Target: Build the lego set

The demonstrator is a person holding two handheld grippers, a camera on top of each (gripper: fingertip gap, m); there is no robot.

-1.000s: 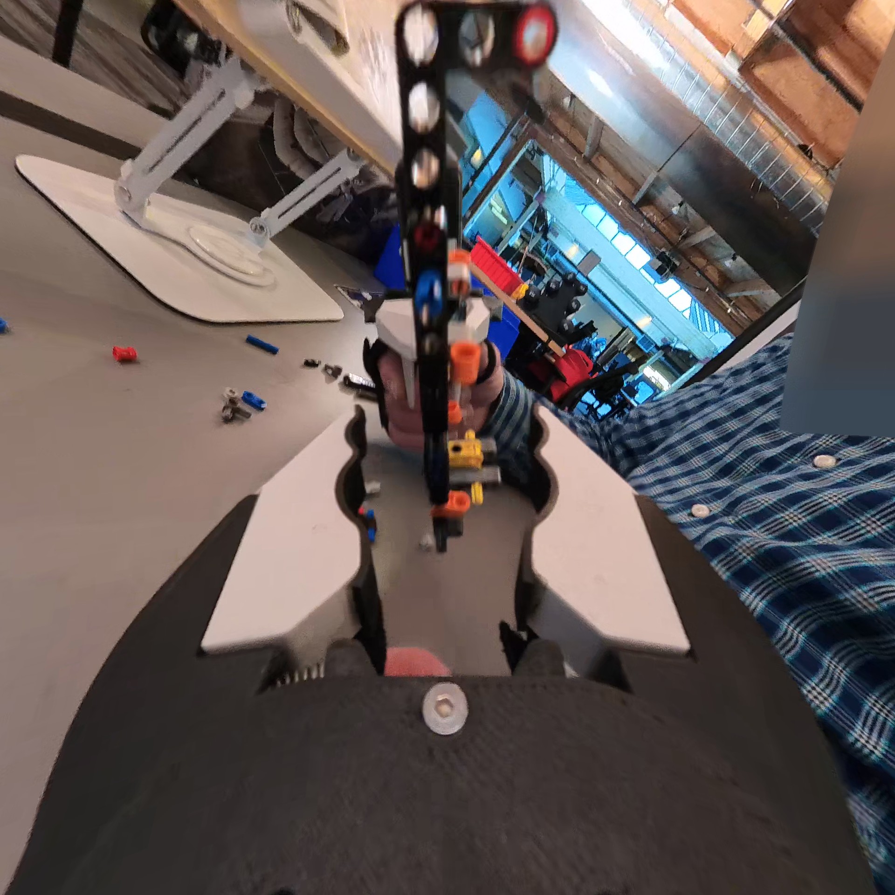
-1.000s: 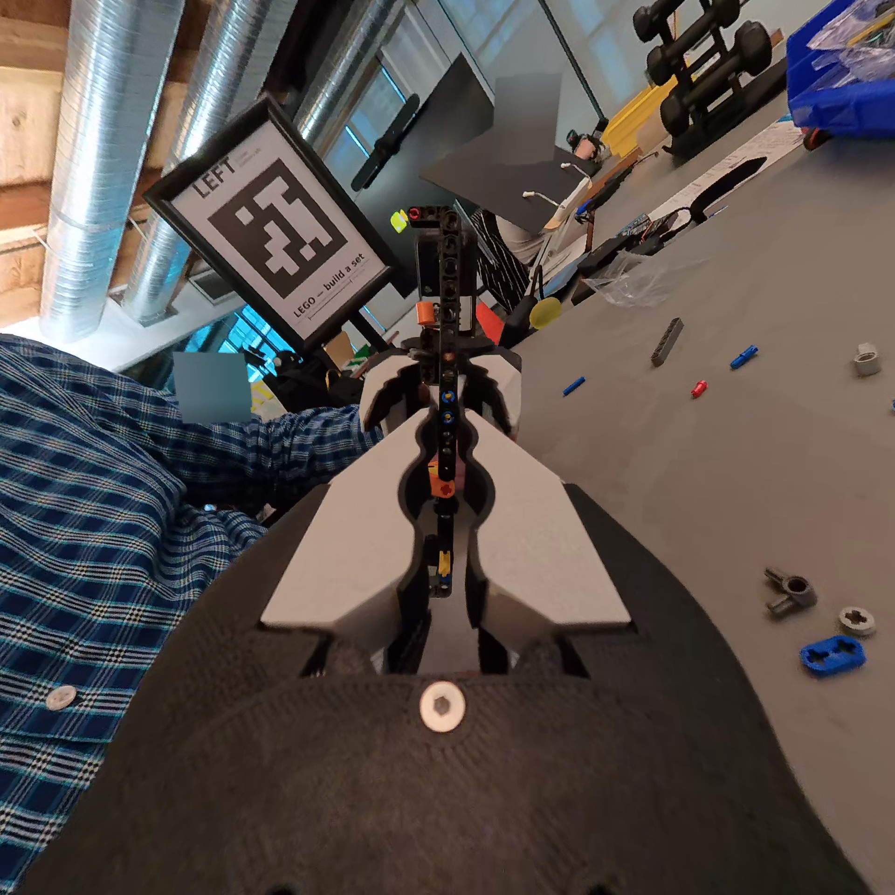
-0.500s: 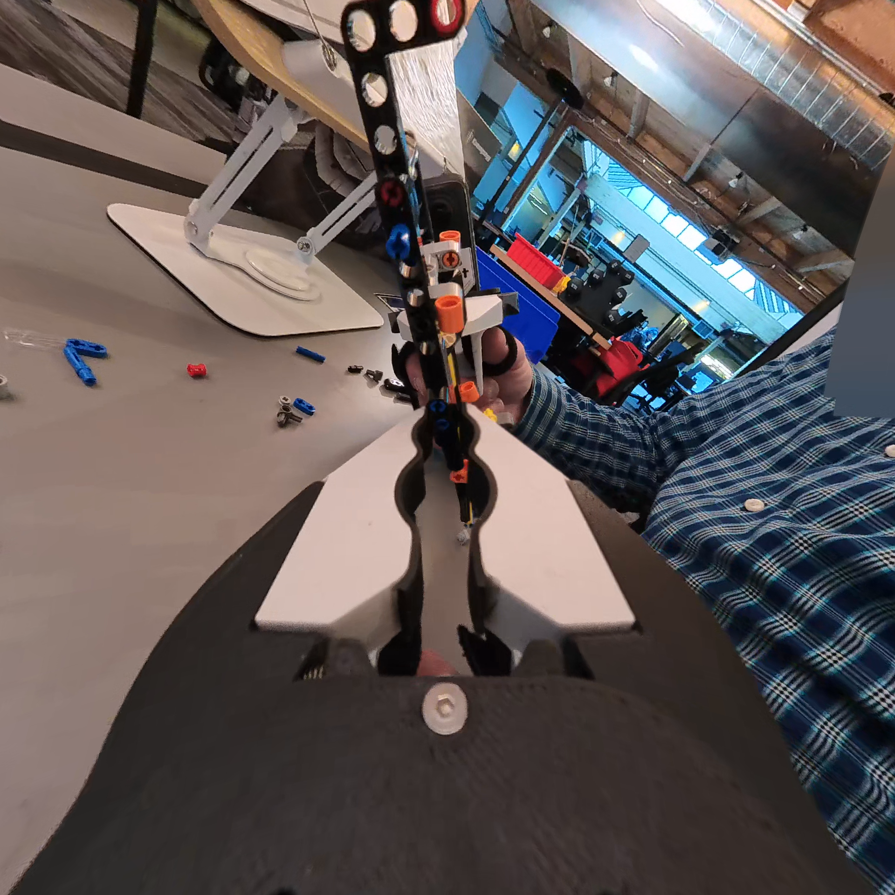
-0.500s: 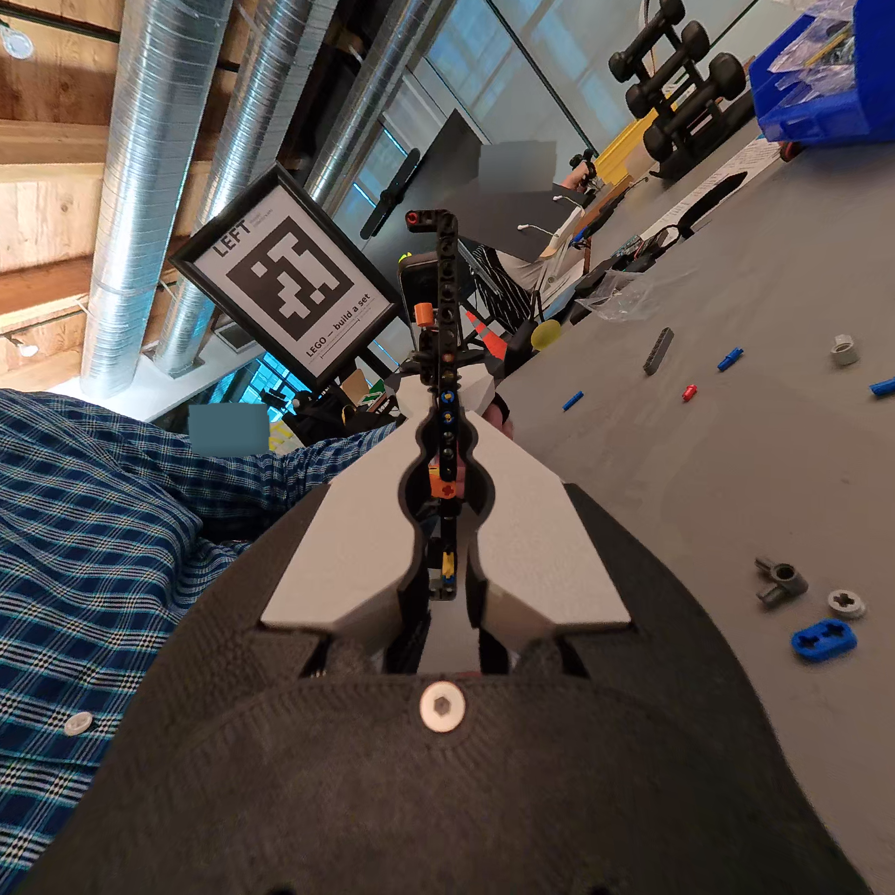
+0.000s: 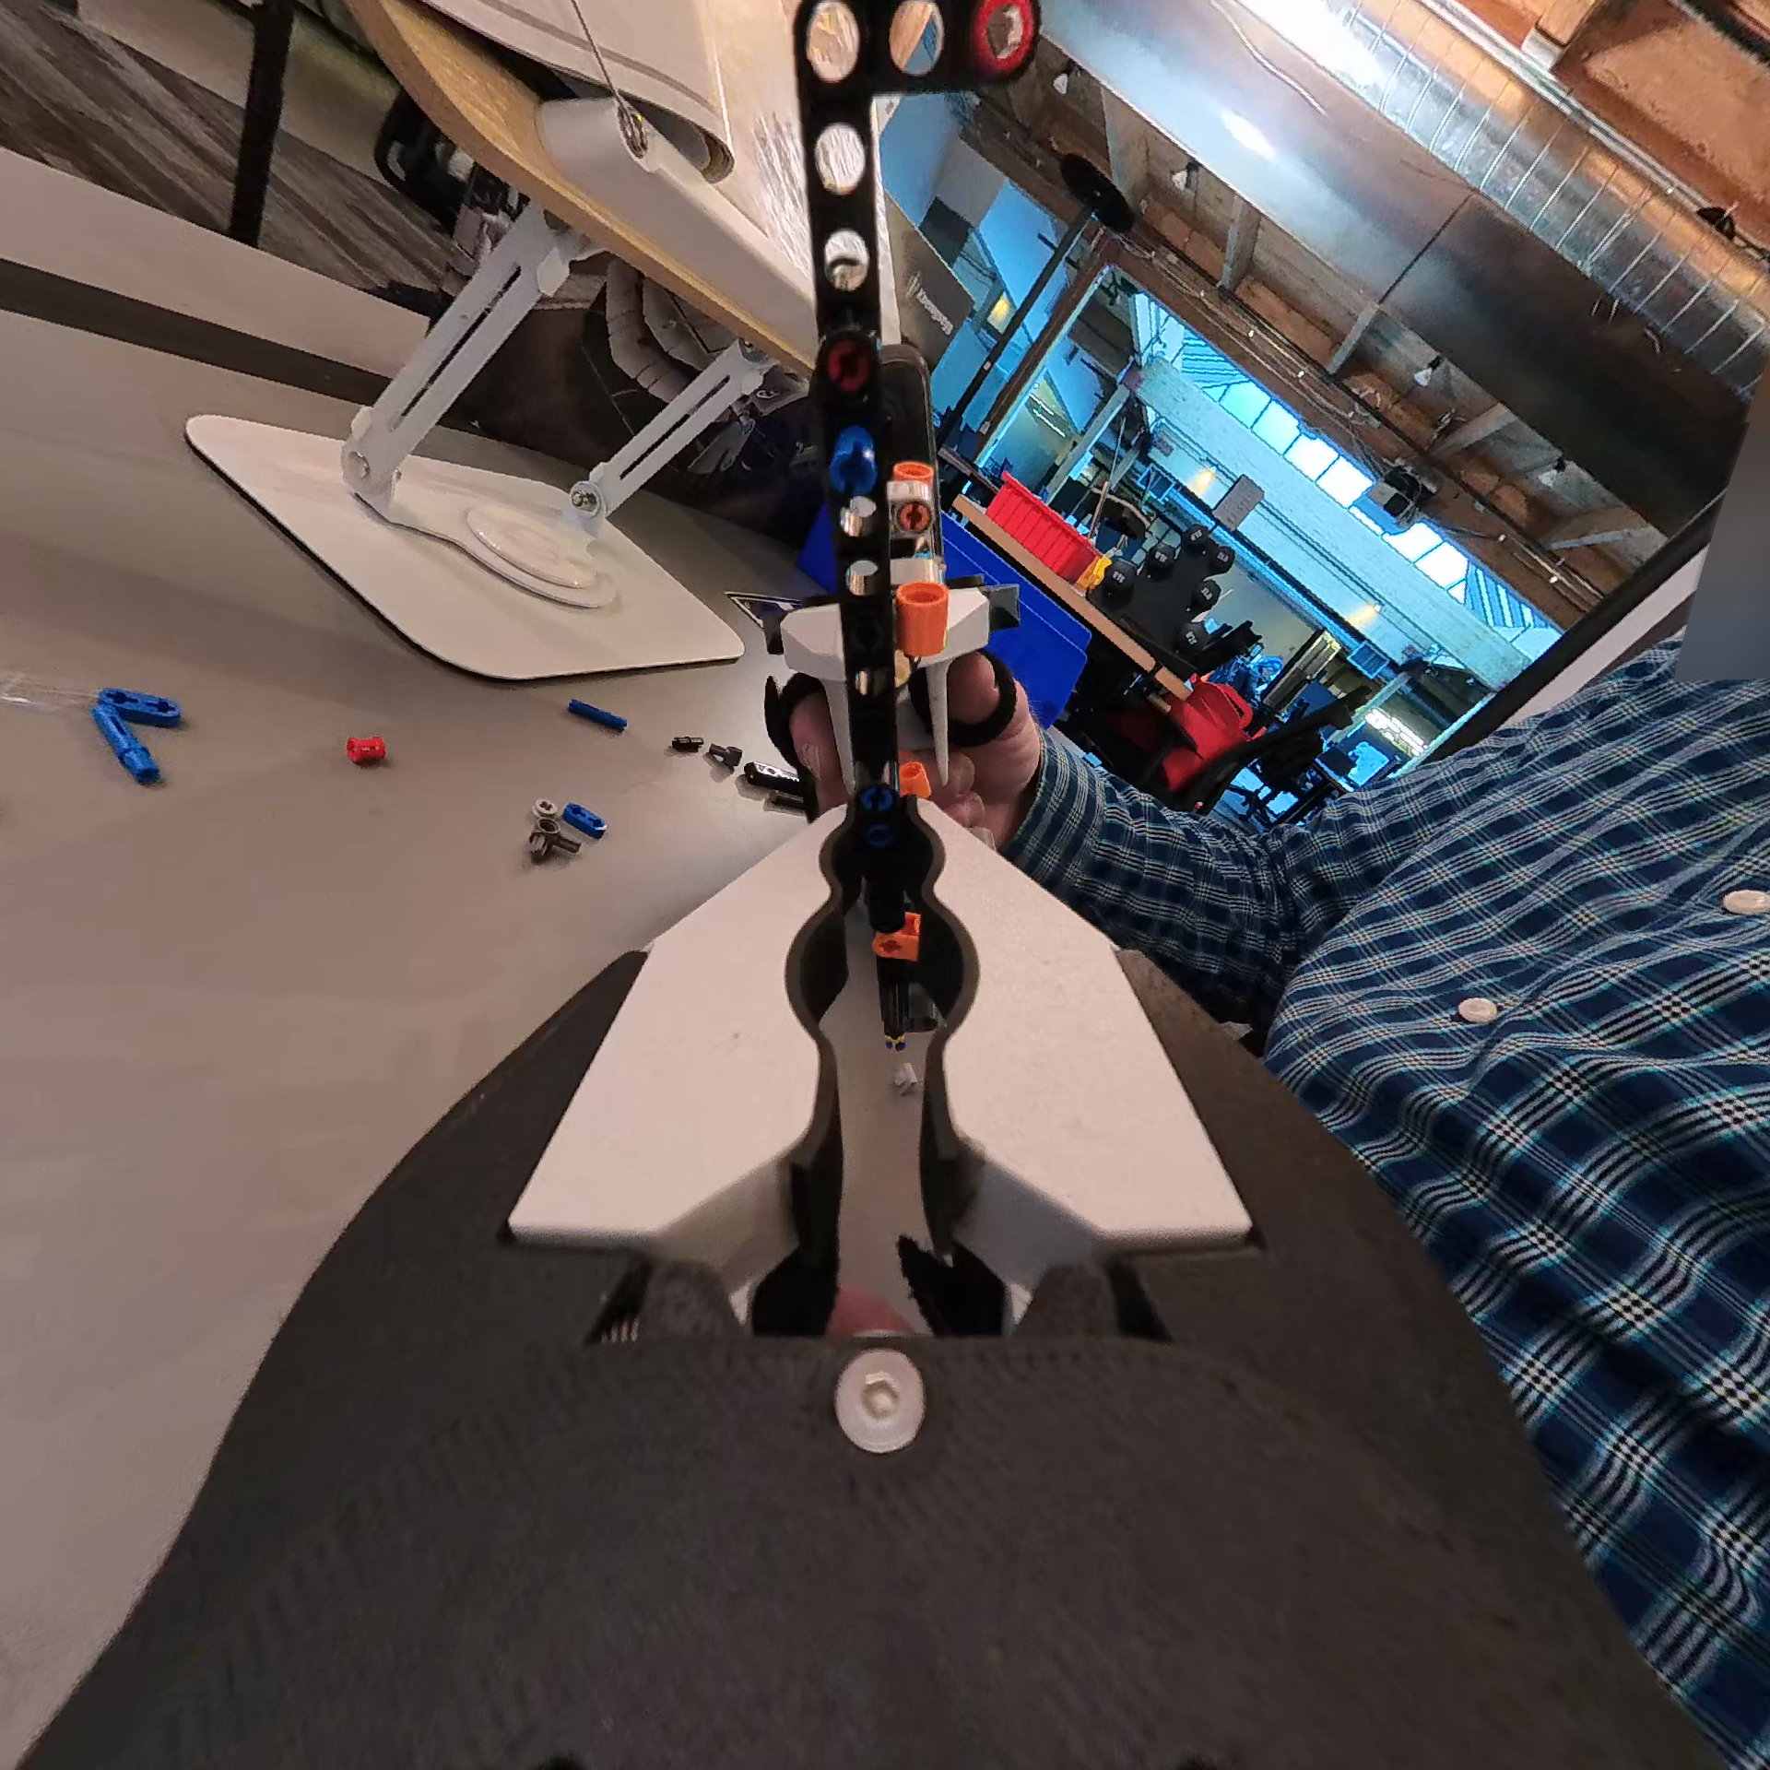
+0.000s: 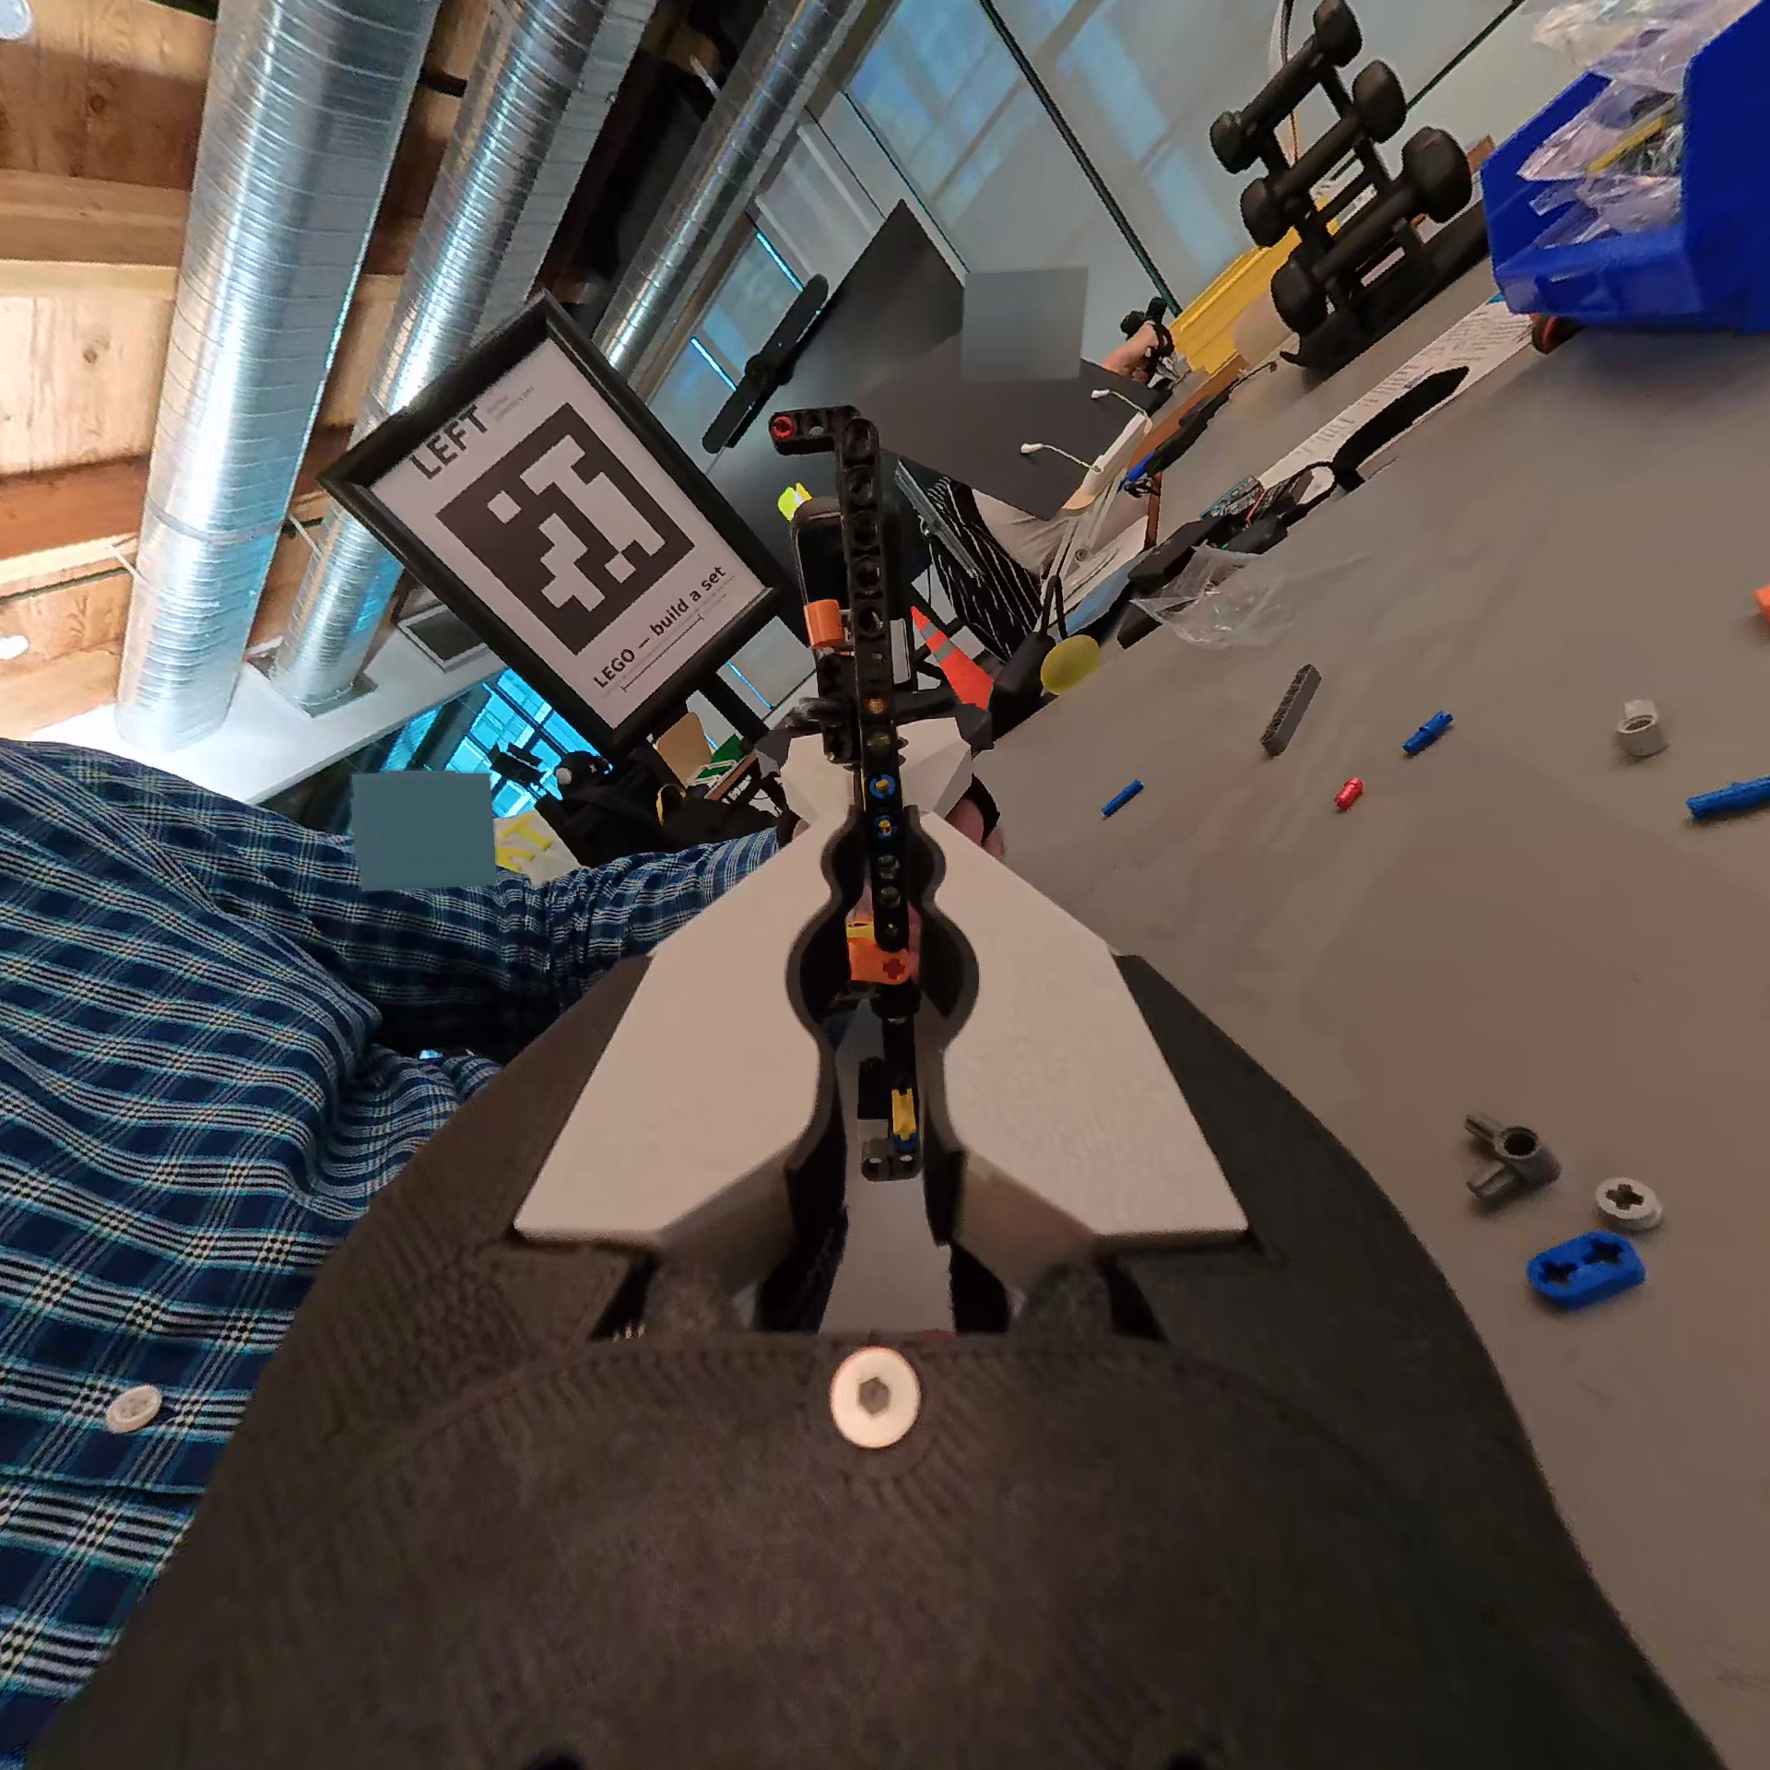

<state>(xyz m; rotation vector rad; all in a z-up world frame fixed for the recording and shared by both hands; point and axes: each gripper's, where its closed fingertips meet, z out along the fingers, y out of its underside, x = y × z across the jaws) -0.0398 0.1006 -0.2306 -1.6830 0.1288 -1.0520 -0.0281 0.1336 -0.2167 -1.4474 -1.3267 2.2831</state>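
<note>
- The long black studless beam assembly (image 5: 843, 287) with round pin holes runs off the top edge of the left wrist view, its bent end with a red pin cut short there.
- Its lower end sinks between the white fingers of the left gripper (image 5: 881, 824) — the wavy inner pads hide how much of it is pinched, but the jaws are drawn narrow and grip the beam near the blue pins.
- From the right wrist view, the same black beam assembly (image 6: 867, 594) stands edge-on, with an orange bush (image 6: 822, 623) on its side and a small yellow part (image 6: 902, 1116) low down in shadow.
- The right gripper (image 6: 881, 833) has its jaws nearly together too, clamped on the beam's lower stretch; the orange connector (image 6: 876, 963) sits in the scalloped gap.
- The assembly is held in the air between both grippers, above the smooth grey tabletop (image 6: 1437, 958).
- Loose on that matte surface: a blue two-hole plastic link (image 6: 1585, 1269), a round grey bush (image 6: 1628, 1204) and a dark grey angled connector (image 6: 1511, 1159) close together.
- Farther off — a small red pin (image 6: 1348, 793) and a dark grey beam (image 6: 1290, 711), too small to read in detail.
- A blue plaid sleeve (image 5: 1437, 958) crowds the right edge of the left wrist view.
</note>
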